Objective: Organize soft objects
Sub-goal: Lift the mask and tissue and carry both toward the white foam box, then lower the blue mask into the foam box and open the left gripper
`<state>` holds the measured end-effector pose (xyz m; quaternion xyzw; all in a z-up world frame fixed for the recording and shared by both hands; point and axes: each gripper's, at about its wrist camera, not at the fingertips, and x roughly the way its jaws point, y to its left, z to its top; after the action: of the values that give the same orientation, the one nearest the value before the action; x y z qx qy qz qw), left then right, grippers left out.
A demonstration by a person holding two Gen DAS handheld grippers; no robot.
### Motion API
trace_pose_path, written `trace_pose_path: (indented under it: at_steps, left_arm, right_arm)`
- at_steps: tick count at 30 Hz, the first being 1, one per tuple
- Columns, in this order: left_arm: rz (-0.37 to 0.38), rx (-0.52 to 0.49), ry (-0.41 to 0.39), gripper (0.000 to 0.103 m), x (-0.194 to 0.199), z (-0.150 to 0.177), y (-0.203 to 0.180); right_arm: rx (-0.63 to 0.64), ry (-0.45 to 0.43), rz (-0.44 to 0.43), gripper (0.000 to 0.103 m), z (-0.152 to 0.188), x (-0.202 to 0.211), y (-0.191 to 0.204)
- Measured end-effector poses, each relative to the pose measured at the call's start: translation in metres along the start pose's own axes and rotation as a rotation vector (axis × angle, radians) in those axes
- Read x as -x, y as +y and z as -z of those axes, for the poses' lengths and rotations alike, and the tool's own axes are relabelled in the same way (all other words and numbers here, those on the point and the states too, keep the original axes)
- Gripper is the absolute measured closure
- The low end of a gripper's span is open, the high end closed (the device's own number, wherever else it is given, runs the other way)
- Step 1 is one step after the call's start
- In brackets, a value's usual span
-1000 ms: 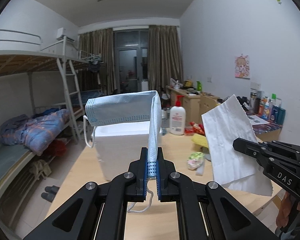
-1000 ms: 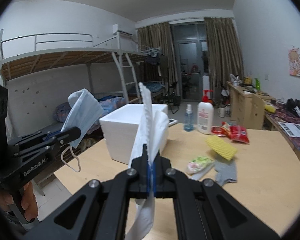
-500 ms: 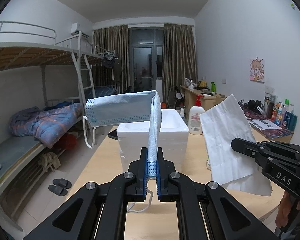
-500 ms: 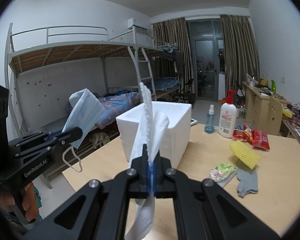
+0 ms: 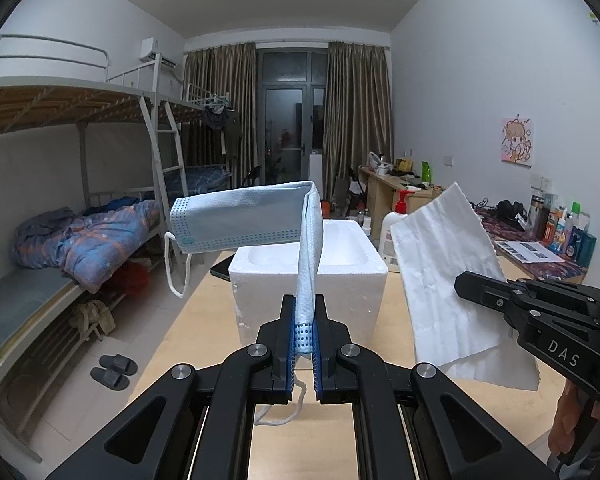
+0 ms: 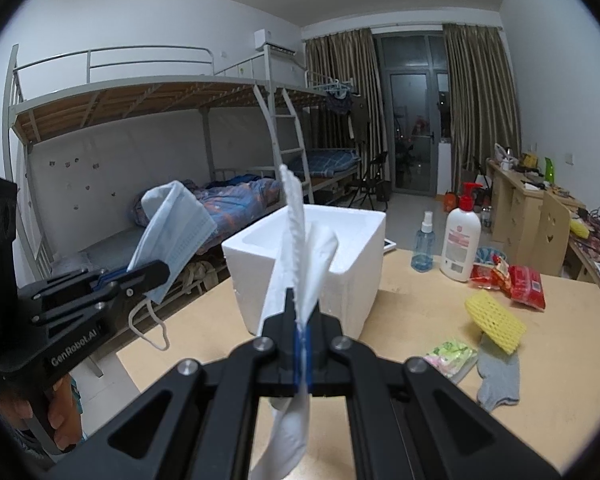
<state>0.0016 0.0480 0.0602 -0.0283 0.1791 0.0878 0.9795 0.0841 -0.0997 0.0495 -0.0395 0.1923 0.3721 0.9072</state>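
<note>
Left gripper [image 5: 304, 322] jaws clamped on mask [image 5: 240, 220], held up before the foam box [image 5: 340, 248]. Right gripper [image 6: 302, 322] jaws clamped on tissue [image 6: 300, 264], also near the box; tissue hides part of its rim. Box interior mostly not visible. Sock [image 6: 496, 376] half under yellow net [image 6: 494, 322] on table [image 6: 540, 400].

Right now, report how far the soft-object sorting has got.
Done: nothing visibly in the foam box yet. In hand: left gripper clamps the blue face mask; right gripper clamps the white tissue, both held short of the box. Left: the grey sock and yellow foam net on the table.
</note>
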Motion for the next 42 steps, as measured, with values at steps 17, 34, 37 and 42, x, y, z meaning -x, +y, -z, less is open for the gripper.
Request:
trace_pose_path:
  at_steps: [17, 34, 37, 42]
  left_arm:
    - [-0.005, 0.004, 0.046, 0.096, -0.049, -0.050, 0.011]
    - [0.068, -0.002, 0.123, 0.097, -0.128, -0.081, 0.018]
    - [0.077, 0.000, 0.136, 0.097, -0.146, -0.085, 0.021]
    - [0.101, -0.002, 0.165, 0.097, -0.169, -0.086, 0.020]
  right_arm:
    - [0.018, 0.008, -0.003, 0.099, -0.055, -0.039, -0.006]
    - [-0.003, 0.033, 0.031, 0.099, -0.084, -0.088, -0.028]
    - [-0.007, 0.034, 0.038, 0.099, -0.084, -0.092, -0.030]
    - [-0.016, 0.033, 0.050, 0.099, -0.087, -0.095, -0.033]
